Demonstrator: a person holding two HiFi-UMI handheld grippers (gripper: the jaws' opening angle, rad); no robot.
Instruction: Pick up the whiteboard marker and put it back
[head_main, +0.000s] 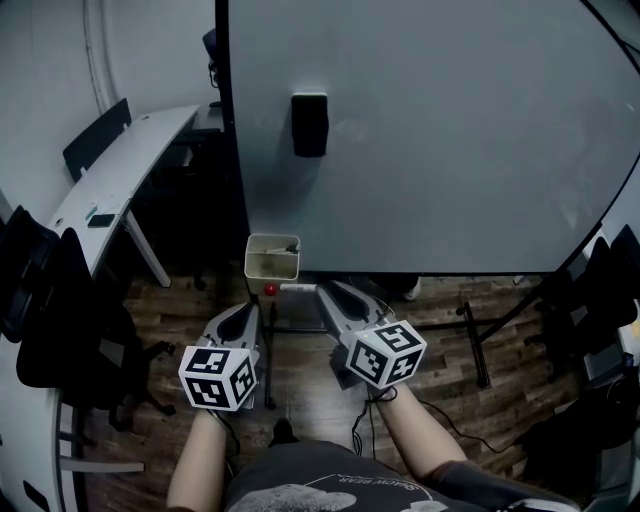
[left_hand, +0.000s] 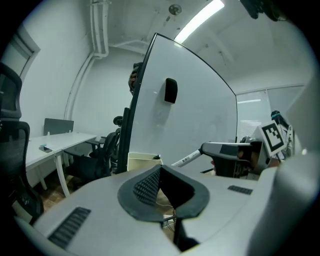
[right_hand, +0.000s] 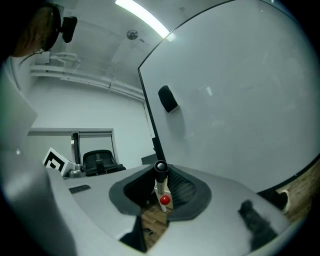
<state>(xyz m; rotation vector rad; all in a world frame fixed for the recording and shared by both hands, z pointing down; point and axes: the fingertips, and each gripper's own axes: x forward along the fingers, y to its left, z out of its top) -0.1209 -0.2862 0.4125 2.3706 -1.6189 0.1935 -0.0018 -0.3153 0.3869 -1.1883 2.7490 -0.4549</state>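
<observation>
From the head view I see the whiteboard (head_main: 450, 130) filling most of the upper frame, standing over a wooden floor (head_main: 500, 400). A long pale desk (head_main: 130, 160) runs along the left wall, with a dark office chair (head_main: 60, 320) nearer to me on that side. A small pale box (head_main: 270, 268) sits at the foot of the board's left edge, and a black eraser (head_main: 309, 124) clings to the board above it.

My left gripper (left_hand: 162, 189) has its jaws a little apart with nothing between them; I see only floor through the gap.

My right gripper (right_hand: 160, 191) is closed on the marker (head_main: 295, 288). The marker's long axis lies almost level across the head view. It sticks out sideways from the right jaw tips, its red end (head_main: 270, 289) pointing left, just below the box and ahead of the left gripper. It is a slim white barrel with dark print along its side, red at one end and black at the other end (right_hand: 160, 168). In the right gripper view the barrel stands between the two padded jaws near their tips, pinched across its width. The black end shows above the pads and the red end below them. It is clear of the board and the floor, carried in the air
</observation>
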